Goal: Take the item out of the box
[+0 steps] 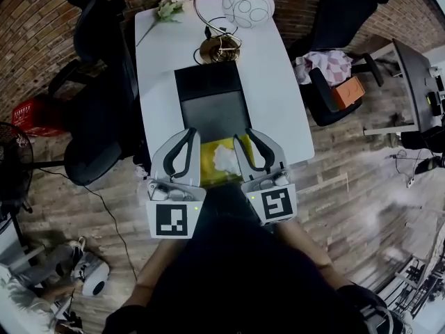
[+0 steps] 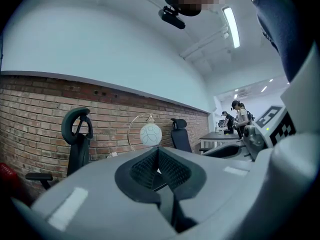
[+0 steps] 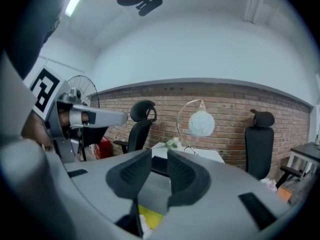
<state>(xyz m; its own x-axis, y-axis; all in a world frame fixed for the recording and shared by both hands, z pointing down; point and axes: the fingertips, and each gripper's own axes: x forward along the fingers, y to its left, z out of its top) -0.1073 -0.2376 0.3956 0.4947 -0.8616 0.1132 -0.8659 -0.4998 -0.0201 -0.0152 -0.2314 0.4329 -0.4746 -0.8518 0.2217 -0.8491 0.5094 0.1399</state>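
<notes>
**Left to right**

1. Fan (image 1: 10, 155), red crate (image 1: 33, 117): on floor, far left, well apart from tabletop (image 1: 285, 110).
2. Black chair (image 1: 97, 82): tight vs tabletop's left edge, little room that side.
3. Left claw (image 1: 191, 135): over tabletop's near edge, jaws together at tips, nothing btwn them.
4. Box (image 1: 212, 106): black/grey, lying flat mid-tabletop, long side running away from the person.
5. Item (image 1: 221, 160): yellow w/ white crumpled wad on top, at box's near end, btwn the 2 claws. Cannot tell if it sits in a compartment or just beside the box.
6. Right claw (image 1: 243, 138): jaws well apart, empty. Item shows below them in right gripper view, not yet btwn pads.
7. Lamp (image 1: 240, 16) w/ globe, flower (image 1: 169, 7): far end, beyond box, clear of the work.
8. 2nd chair (image 1: 341, 16): right, apart from tabletop.

**Step (est.):** approach, nothing gripped yet.

**Next move:** prob. right claw dips onto item, closes on yellow part, lifts straight up. Left claw could steady box.

**Room:** open above and toward person. Near edge lies close under item, so a slip could drop it off tabletop.
</notes>
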